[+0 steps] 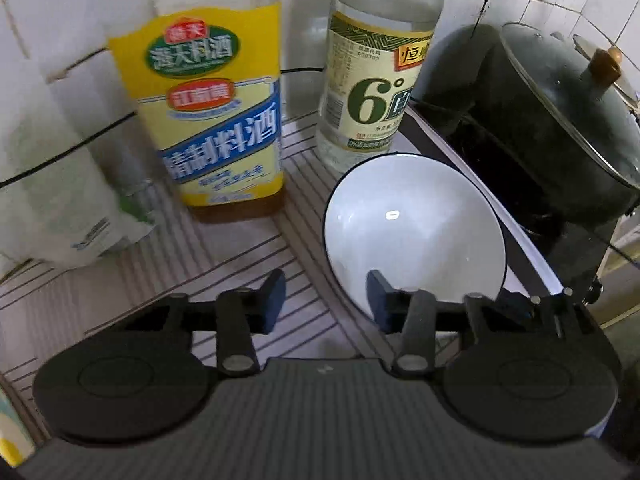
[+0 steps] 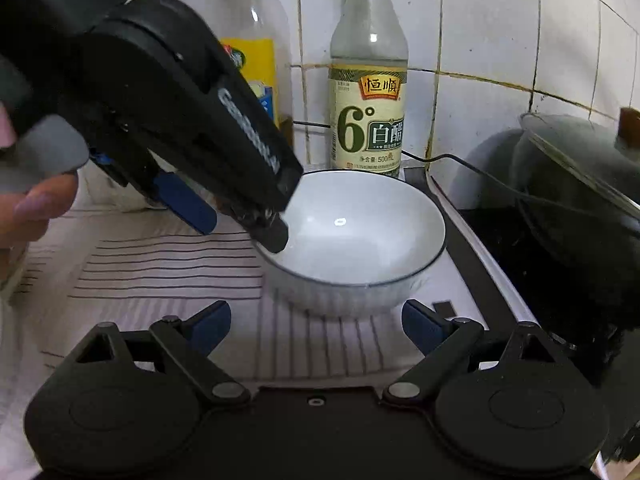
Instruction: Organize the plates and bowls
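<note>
One glossy white ceramic bowl, slippery and fragile; left claw, jaws apart, straddles its rim; right claw gapes wide.

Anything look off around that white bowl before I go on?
The bowl stands upright and empty, not chipped. It straddles the edge where the striped mat meets the stove. The left gripper straddles its near rim. Nothing spilled.
</note>
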### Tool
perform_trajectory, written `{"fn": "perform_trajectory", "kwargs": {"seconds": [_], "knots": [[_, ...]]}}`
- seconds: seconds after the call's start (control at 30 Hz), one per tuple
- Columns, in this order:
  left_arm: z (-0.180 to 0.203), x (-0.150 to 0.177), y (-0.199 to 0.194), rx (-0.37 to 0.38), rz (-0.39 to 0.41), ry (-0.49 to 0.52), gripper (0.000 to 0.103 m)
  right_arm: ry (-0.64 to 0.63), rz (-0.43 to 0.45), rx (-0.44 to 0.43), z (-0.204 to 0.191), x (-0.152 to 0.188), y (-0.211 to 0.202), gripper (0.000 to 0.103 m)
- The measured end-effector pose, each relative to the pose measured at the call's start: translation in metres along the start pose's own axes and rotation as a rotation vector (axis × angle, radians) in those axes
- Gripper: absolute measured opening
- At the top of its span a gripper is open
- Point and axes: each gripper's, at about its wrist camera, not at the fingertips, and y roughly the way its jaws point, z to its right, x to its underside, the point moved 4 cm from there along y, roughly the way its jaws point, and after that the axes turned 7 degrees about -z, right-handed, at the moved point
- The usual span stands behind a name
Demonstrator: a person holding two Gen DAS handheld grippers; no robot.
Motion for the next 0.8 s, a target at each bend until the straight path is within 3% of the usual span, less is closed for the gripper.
{"fn": "perform_trajectory", "kwargs": {"seconds": [0.03, 0.17, 0.23, 0.4, 0.57, 0.67, 0.8], "knots": [[-0.002, -0.002, 0.003, -0.007, 0.009, -0.012, 0.029, 0.007, -0.010, 0.015, 0.001, -0.003, 0.003, 0.095], [-0.003, -0.001, 0.007, -0.030, 0.053, -0.042, 0.009, 0.145, -0.015, -0.031, 0.014, -0.012, 0.008, 0.095], [-0.001, -0.001, 0.008, -0.026, 0.052, -0.050, 0.006, 0.213, -0.030, -0.084, 0.018, -0.014, 0.011, 0.095], [0.000, -0.003, 0.008, -0.006, 0.061, -0.030, 0.007, 0.176, -0.015, -0.036, 0.012, -0.014, 0.017, 0.097], [0.012, 0.002, 0.005, -0.103, 0.044, 0.022, 0.007, 0.155, -0.009, -0.050, 0.010, -0.014, 0.021, 0.095], [0.012, 0.005, 0.001, -0.078, 0.023, 0.014, 0.007, 0.241, -0.006, -0.083, 0.012, -0.005, 0.017, 0.094], [0.009, 0.013, -0.007, -0.047, 0.010, 0.012, 0.007, 0.248, 0.020, -0.088, 0.009, 0.003, 0.005, 0.094]]}}
